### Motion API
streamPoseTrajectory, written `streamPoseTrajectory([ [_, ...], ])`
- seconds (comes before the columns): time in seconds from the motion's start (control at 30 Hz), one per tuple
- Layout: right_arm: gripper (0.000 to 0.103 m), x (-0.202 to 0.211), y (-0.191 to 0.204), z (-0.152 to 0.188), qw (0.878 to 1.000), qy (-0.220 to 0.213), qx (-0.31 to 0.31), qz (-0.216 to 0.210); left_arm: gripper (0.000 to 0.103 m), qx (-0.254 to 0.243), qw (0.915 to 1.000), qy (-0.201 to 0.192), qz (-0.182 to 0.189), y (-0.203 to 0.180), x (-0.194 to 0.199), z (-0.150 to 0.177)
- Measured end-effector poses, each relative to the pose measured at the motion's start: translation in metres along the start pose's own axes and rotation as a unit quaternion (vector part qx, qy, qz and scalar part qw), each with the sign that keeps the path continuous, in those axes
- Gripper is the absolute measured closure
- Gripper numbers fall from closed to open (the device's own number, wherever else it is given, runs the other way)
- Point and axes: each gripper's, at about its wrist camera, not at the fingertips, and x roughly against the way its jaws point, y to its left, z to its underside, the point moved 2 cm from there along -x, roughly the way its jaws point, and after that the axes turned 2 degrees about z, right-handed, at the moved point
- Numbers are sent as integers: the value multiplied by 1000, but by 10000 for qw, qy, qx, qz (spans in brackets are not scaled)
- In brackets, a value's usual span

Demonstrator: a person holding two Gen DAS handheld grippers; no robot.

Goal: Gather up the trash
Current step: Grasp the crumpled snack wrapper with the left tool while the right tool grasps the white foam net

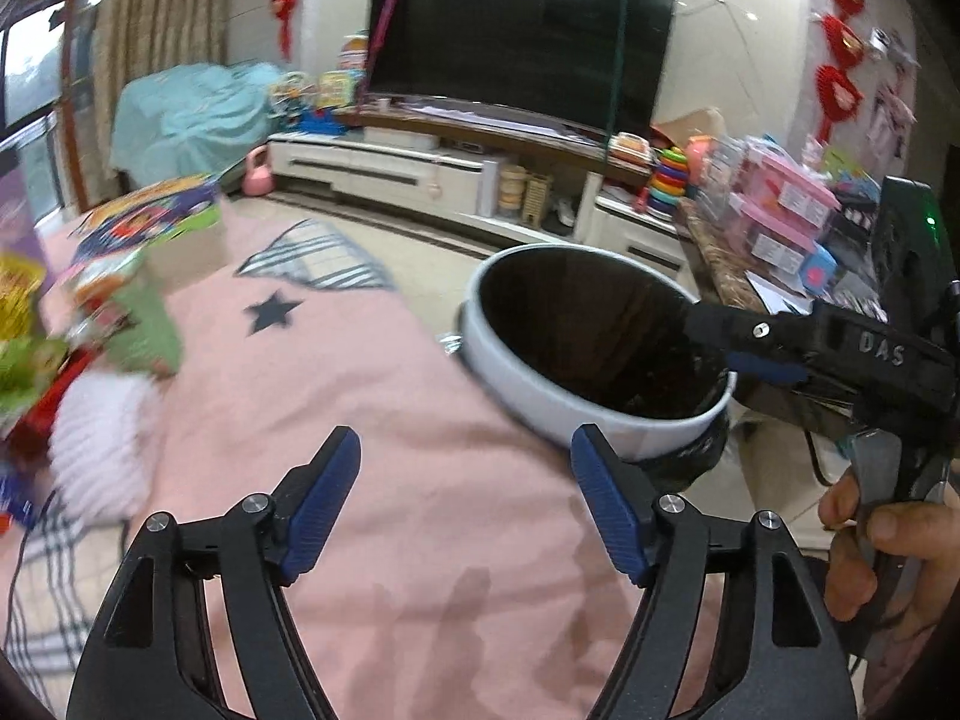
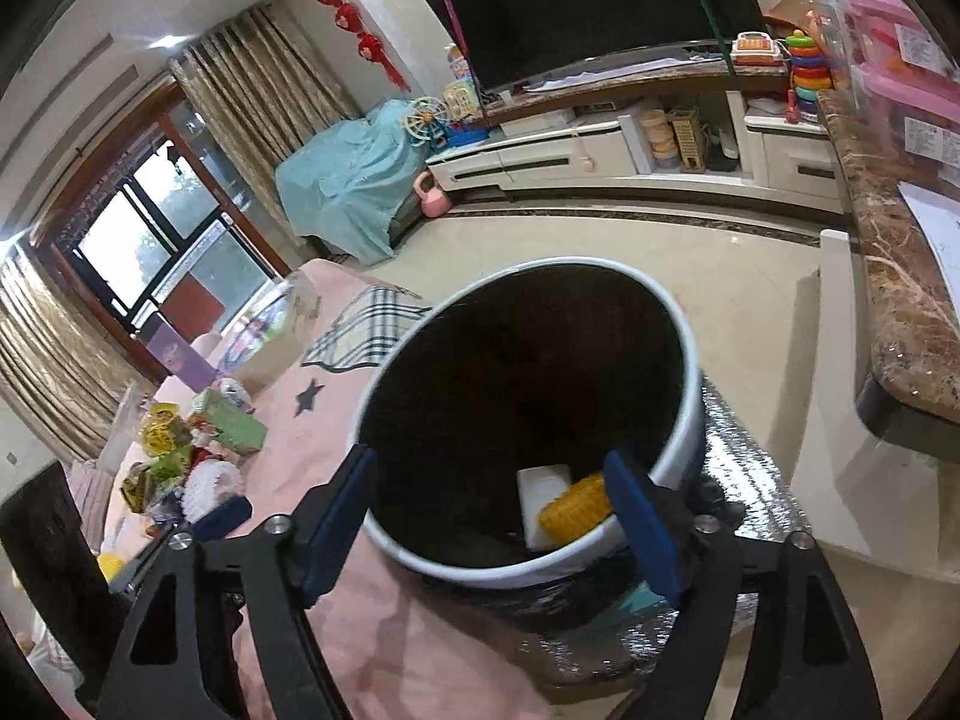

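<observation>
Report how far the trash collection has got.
Done: a yellow ridged piece and a white block lie inside the bin. In hand: nothing; the right gripper is over the bin and the left gripper is over the pink cloth, jaws open. Left: the wrapper pile on the table.

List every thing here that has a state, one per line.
Left gripper: open, empty, over the pink cloth.
Right gripper: open, empty, above the bin.
White round trash bin with black liner: upright, uncovered, holding a yellow corn cob and a white block.
Black television: off.
</observation>
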Motion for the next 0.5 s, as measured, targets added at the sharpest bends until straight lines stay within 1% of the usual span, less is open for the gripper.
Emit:
streamPoseTrajectory([
  [0.23,18,-2,32,15,9997,-22,114,-214,28,513,9980,-27,-373,47,28,25],
  [0.5,18,-22,80,43,9975,270,271,-593,28,996,9916,-125,-811,97,59,50],
])
